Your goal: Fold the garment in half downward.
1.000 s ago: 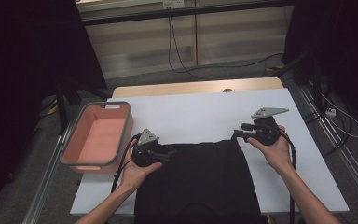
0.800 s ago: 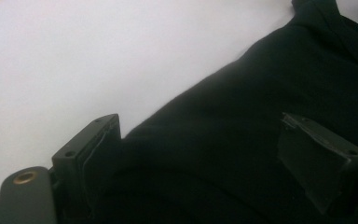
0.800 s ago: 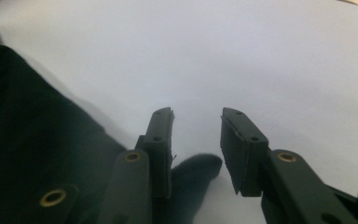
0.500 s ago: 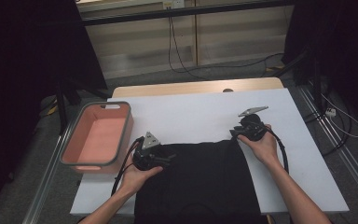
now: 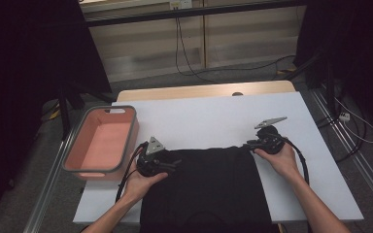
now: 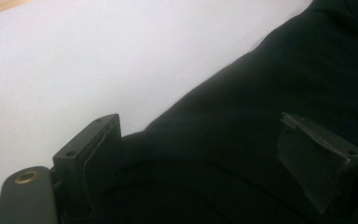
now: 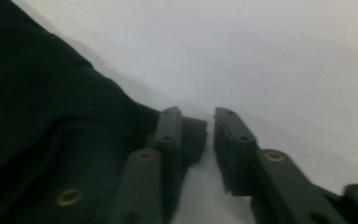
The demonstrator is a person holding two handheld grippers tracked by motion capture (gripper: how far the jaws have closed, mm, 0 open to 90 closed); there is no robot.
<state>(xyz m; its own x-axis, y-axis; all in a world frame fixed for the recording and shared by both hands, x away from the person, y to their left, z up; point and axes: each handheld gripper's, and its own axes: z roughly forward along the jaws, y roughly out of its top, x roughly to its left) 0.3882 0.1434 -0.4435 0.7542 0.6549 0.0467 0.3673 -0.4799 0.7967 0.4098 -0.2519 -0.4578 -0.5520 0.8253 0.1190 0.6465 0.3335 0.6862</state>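
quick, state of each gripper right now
left gripper: open, jaws wide astride the black garment.
right gripper: open, narrow gap, jaws just moving, nothing between, beside the garment's edge.

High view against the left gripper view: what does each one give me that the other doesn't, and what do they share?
High view: the pink bin at the table's left, the whole spread of the black cloth, and the person's forearms. Left gripper view: the left gripper up close, its jaws standing wide apart with the cloth's edge lying between them, not pinched. Shared: the black cloth on the white table, and the left gripper at the cloth's far left corner.
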